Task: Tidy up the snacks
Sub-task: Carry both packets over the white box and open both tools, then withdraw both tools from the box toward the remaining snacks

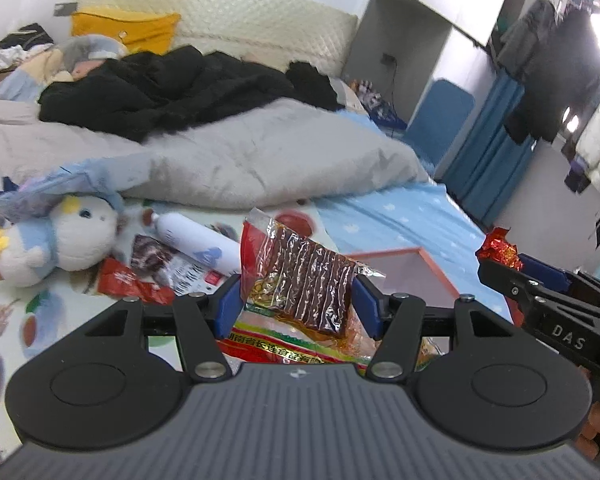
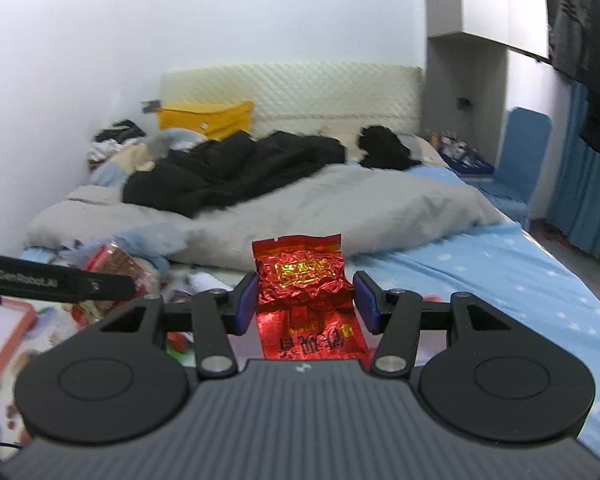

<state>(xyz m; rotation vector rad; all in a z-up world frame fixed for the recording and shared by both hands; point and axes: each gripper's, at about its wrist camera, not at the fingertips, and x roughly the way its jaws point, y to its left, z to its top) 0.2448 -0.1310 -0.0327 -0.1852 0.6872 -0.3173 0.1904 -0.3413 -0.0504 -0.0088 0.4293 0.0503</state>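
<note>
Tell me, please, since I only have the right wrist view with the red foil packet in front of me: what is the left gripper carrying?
Observer: The left gripper is shut on a clear snack packet holding a ribbed dark brown slab, gripped across its width.
Operator: Thank you. Is a container close to it?
Observer: Yes, an open box with an orange rim sits just behind and right of that packet, and the part that shows looks empty.
Operator: And what remains on the mat?
Observer: Left of the packet lie a white tube with a red cap, a red wrapper and a plush penguin.
</note>
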